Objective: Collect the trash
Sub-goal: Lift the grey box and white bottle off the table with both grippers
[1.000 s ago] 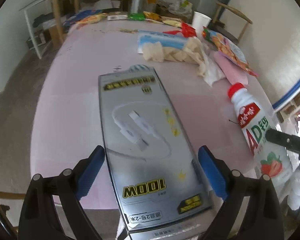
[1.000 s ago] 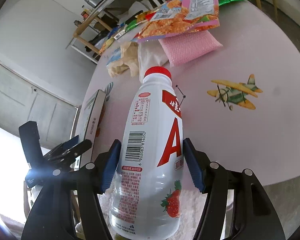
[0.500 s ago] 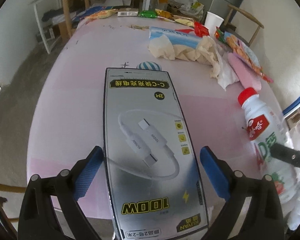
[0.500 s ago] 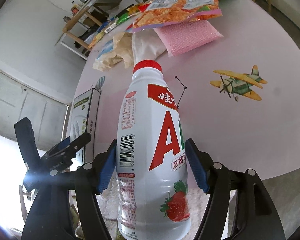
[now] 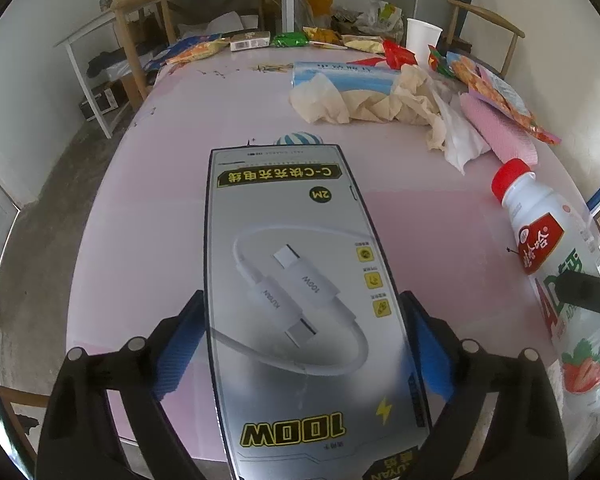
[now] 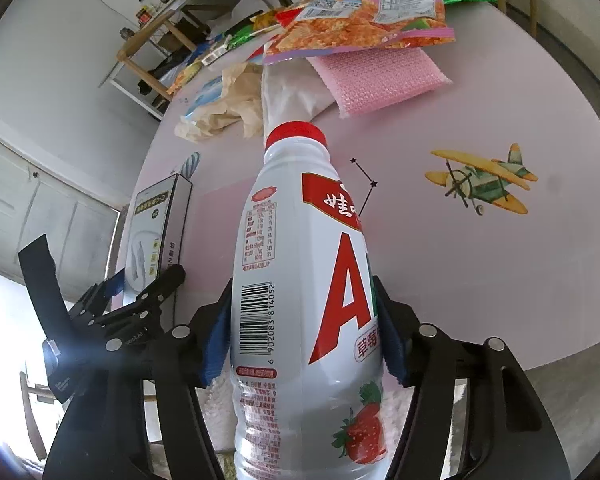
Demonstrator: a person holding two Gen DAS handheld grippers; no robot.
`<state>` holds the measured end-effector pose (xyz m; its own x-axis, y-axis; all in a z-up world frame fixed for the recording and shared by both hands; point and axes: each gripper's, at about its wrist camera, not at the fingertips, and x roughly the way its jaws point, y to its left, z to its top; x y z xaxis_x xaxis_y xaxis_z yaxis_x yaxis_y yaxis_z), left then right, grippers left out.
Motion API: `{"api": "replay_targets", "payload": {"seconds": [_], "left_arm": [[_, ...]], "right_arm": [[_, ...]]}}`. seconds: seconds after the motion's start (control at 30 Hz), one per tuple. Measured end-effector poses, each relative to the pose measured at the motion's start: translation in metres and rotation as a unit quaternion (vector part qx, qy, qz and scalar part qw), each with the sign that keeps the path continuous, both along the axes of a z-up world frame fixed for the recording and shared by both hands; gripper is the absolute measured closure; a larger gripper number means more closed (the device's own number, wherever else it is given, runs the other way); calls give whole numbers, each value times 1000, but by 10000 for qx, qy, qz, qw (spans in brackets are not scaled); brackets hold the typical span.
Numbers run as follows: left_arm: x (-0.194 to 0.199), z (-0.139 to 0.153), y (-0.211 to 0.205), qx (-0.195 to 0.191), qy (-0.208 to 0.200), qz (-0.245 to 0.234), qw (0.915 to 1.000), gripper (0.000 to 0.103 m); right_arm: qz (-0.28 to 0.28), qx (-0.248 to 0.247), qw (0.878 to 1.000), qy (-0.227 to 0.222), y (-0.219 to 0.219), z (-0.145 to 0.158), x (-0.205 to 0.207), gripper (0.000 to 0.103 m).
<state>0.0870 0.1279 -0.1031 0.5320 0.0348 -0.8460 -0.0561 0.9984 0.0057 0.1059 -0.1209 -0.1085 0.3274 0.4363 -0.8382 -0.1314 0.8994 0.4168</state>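
Note:
A grey cable box (image 5: 300,300) printed "100W" stands between the blue pads of my left gripper (image 5: 300,312), which is shut on its two long edges above the pink table (image 5: 148,208). My right gripper (image 6: 304,304) has a white strawberry drink bottle (image 6: 300,280) with a red cap between its pads; the jaws are closing and both pads touch the bottle's sides. The bottle (image 5: 548,248) shows at the right of the left wrist view. In the right wrist view the box (image 6: 156,232) and left gripper (image 6: 140,300) are at the left.
Crumpled tissues (image 5: 380,100), a pink sponge cloth (image 6: 380,76), snack wrappers (image 6: 360,20) and a white paper cup (image 5: 422,38) lie across the far half of the table. Wooden chairs and a white shelf stand behind. The table's near edge (image 6: 500,360) runs just beyond the bottle.
Both views have tilted slightly upward, showing more of the room. The box stays in the left grip. The right pads have drawn in against the bottle's sides.

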Motion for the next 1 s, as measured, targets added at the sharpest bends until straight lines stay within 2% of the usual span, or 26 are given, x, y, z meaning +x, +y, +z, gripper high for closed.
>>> {"api": "replay_targets", "payload": {"seconds": [0.3,1.0], "left_arm": [[-2,5,4,-202,-86,40,9998,14],[-20,27,10,-153,-437,179,9988,14]], "right_arm": [[-93,145,9998,-75,-7,6,-5,46],[-97,282,9990,-329,-5,27,-20,46]]}}
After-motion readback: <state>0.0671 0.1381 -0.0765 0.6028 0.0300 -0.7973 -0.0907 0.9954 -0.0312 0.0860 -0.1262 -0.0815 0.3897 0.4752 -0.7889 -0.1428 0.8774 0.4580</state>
